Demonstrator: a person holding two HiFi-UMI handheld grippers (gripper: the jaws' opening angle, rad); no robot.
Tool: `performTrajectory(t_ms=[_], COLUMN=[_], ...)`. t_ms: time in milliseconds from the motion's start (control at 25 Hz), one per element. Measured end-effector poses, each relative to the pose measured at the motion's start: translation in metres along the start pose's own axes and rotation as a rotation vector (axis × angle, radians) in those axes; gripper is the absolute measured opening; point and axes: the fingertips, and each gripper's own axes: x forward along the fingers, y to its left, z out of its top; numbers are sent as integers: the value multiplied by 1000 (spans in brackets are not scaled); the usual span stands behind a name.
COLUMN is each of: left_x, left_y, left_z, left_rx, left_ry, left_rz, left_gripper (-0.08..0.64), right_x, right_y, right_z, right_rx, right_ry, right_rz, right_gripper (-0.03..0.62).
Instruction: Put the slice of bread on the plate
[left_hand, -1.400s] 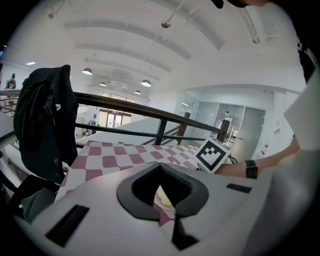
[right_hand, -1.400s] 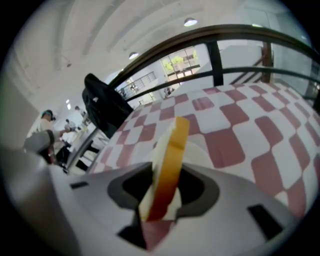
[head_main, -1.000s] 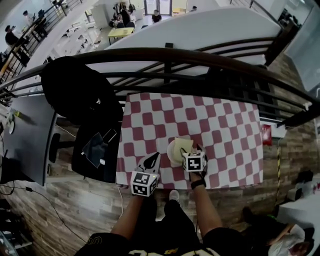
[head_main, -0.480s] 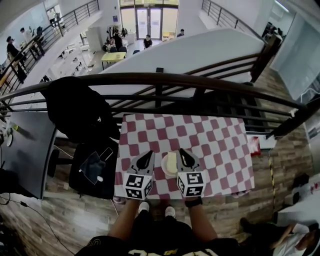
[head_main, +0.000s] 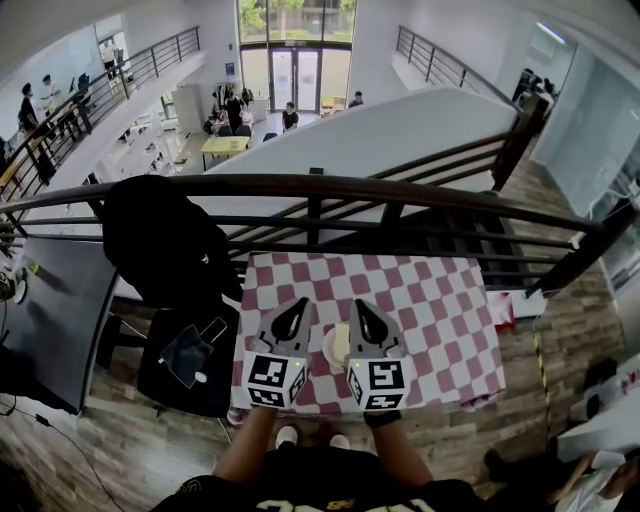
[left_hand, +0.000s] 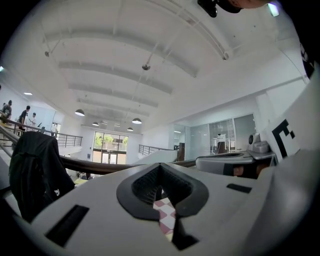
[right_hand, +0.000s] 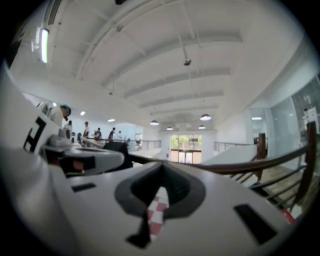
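Observation:
The white plate (head_main: 331, 347) sits near the front edge of the red-and-white checked table (head_main: 430, 310). On it lies the pale slice of bread (head_main: 342, 336), mostly hidden between my two raised grippers. My left gripper (head_main: 300, 306) hangs just left of the plate and high above the cloth, shut and empty. My right gripper (head_main: 358, 304) is just right of the plate at the same height, also shut with nothing in it. In the left gripper view, the left gripper (left_hand: 160, 184) shows only a thin slit of checked cloth. The right gripper (right_hand: 160, 182) looks the same in the right gripper view.
A dark handrail (head_main: 320, 188) runs along the table's far side, with an open drop to a lower floor behind it. A black chair (head_main: 185, 355) with a dark jacket (head_main: 165, 235) stands left of the table. A grey desk (head_main: 45, 310) is further left.
Both grippers rose from the table toward the camera. The right gripper came off the plate, where the bread stays, and its jaws went from open to shut.

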Motion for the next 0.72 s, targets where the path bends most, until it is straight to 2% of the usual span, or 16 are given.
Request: performTrajectory(t_ms=[160,720], left_x=[0,-1], left_y=[-5,5], left_z=[6,-3], left_rx=[11,-8], left_ry=[-19,-6], left_rz=[-12,6], left_gripper=[17,17], right_x=[-1,4], right_y=[5,3], right_z=[4,3], right_rx=[-10,-4], right_ry=[-15,-10], right_rz=[-4,-11], right_gripper=[15,15])
